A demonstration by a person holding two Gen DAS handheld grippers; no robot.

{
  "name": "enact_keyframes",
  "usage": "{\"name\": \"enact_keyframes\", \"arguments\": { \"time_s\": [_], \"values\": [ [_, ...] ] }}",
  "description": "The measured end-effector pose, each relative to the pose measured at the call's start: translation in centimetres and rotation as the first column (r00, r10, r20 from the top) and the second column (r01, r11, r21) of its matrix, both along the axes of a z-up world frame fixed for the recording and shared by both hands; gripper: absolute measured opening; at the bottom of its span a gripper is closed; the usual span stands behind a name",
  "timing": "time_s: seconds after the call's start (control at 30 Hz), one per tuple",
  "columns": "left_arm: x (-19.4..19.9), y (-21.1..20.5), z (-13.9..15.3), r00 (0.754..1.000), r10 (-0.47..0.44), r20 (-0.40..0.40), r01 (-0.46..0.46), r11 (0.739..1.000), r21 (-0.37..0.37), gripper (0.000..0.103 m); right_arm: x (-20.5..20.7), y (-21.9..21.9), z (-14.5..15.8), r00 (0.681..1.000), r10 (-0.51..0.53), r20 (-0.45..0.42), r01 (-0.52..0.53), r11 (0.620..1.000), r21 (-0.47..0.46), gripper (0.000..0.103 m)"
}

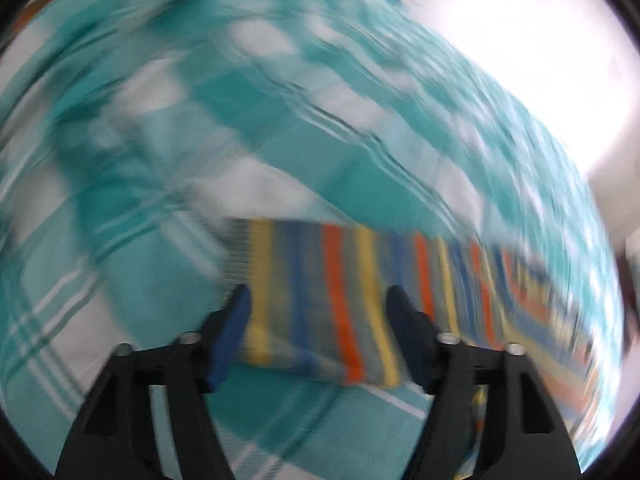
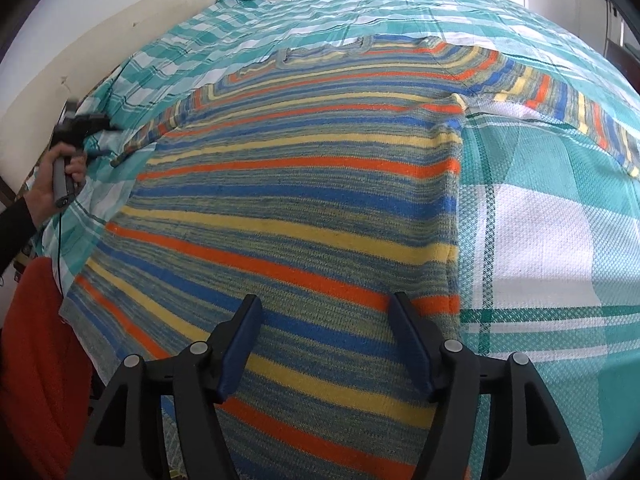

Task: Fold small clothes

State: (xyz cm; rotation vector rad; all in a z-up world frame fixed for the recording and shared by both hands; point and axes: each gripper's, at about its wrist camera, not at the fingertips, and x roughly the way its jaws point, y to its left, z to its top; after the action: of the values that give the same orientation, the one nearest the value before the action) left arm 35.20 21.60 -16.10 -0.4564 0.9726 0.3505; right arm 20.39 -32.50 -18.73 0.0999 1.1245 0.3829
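A striped knit sweater (image 2: 304, 200) in orange, blue, yellow and grey-green lies flat on a teal-and-white plaid bedspread (image 2: 532, 232), both sleeves spread out. My right gripper (image 2: 324, 304) is open, hovering over the sweater's lower body near its right hem. My left gripper (image 1: 318, 296) is open, its fingers either side of the left sleeve's cuff end (image 1: 320, 292); that view is motion-blurred. In the right wrist view the left gripper (image 2: 82, 126) shows far left, held in a hand at the sleeve (image 2: 140, 140).
A cream headboard or cushion (image 2: 80, 52) runs along the bed's far left side. A red fabric item (image 2: 40, 360) sits at the lower left. A white wall (image 1: 540, 40) lies beyond the bed.
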Motion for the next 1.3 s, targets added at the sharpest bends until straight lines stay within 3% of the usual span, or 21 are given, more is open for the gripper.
{"name": "enact_keyframes", "arguments": {
  "time_s": [0.03,0.1,0.2,0.3,0.4,0.5,0.57,0.63,0.7,0.77,0.87,0.9,0.93,1.03,1.2,1.3],
  "values": [
    [0.6,-0.4,-0.9,0.999,-0.016,-0.047,0.018,0.999,0.037,0.068,0.0,0.2,0.0,1.000,0.007,0.002,-0.007,1.000,-0.011,0.069],
    [0.8,1.0,-3.8,0.980,0.092,-0.177,-0.068,0.988,0.141,0.049,-0.1,0.6,0.0,1.000,0.019,0.006,-0.019,0.999,-0.031,0.071],
    [-0.6,3.7,-4.7,0.970,0.201,-0.140,-0.181,0.974,0.140,0.050,-0.4,0.9,-0.2,0.999,0.035,0.012,-0.035,0.998,-0.049,0.073],
    [-0.3,3.9,-4.0,0.964,0.193,-0.181,-0.160,0.970,0.183,0.053,-0.4,0.9,-0.4,0.999,0.041,0.015,-0.040,0.998,-0.049,0.075],
    [-1.5,3.8,-2.3,0.961,0.207,-0.182,-0.182,0.972,0.148,0.060,-0.2,0.9,-0.2,0.999,0.047,0.005,-0.047,0.998,-0.051,0.076],
    [-4.5,1.3,0.1,0.985,0.118,-0.124,-0.106,0.989,0.100,0.069,-0.2,0.3,1.1,1.000,0.012,-0.016,-0.012,1.000,-0.022,0.075],
    [-7.2,-2.3,1.5,0.995,0.012,-0.103,-0.003,0.996,0.091,0.075,-0.8,-0.2,2.3,1.000,-0.005,0.003,0.004,1.000,0.019,0.067],
    [-9.9,-6.4,2.2,0.989,-0.117,-0.091,0.122,0.991,0.050,0.078,-1.5,0.4,3.1,1.000,0.022,0.008,-0.022,0.999,0.024,0.060],
    [-12.5,-11.5,2.3,0.961,-0.264,-0.076,0.264,0.964,-0.011,0.079,-2.2,1.3,3.0,0.998,0.055,-0.004,-0.055,0.998,-0.009,0.055],
    [-15.0,-16.3,1.9,0.917,-0.392,-0.078,0.391,0.920,-0.035,0.081,-2.8,2.1,2.2,0.996,0.070,-0.055,-0.073,0.996,-0.050,0.054],
    [-18.1,-22.3,0.1,0.824,-0.542,-0.163,0.552,0.833,0.021,0.084,-3.8,2.4,1.1,0.992,0.059,-0.112,-0.071,0.992,-0.107,0.055],
    [-18.9,-24.0,-1.1,0.789,-0.571,-0.228,0.596,0.801,0.052,0.084,-4.0,2.4,1.0,0.992,0.057,-0.113,-0.070,0.991,-0.117,0.055],
    [-19.5,-25.0,-2.1,0.771,-0.574,-0.277,0.612,0.787,0.073,0.087,-4.3,2.4,1.0,0.992,0.053,-0.111,-0.067,0.990,-0.126,0.055],
    [-20.4,-25.7,-2.9,0.779,-0.555,-0.291,0.609,0.780,0.144,0.097,-4.9,2.2,0.7,0.994,0.047,-0.100,-0.060,0.990,-0.129,0.056],
    [-20.1,-25.2,-3.3,0.787,-0.545,-0.290,0.594,0.796,0.117,0.102,-5.0,1.5,0.0,0.996,0.031,-0.083,-0.038,0.995,-0.088,0.056],
    [-19.6,-25.0,-3.6,0.787,-0.548,-0.285,0.597,0.793,0.124,0.102,-5.2,1.6,0.0,0.997,0.033,-0.072,-0.040,0.994,-0.100,0.056]
  ]
}}
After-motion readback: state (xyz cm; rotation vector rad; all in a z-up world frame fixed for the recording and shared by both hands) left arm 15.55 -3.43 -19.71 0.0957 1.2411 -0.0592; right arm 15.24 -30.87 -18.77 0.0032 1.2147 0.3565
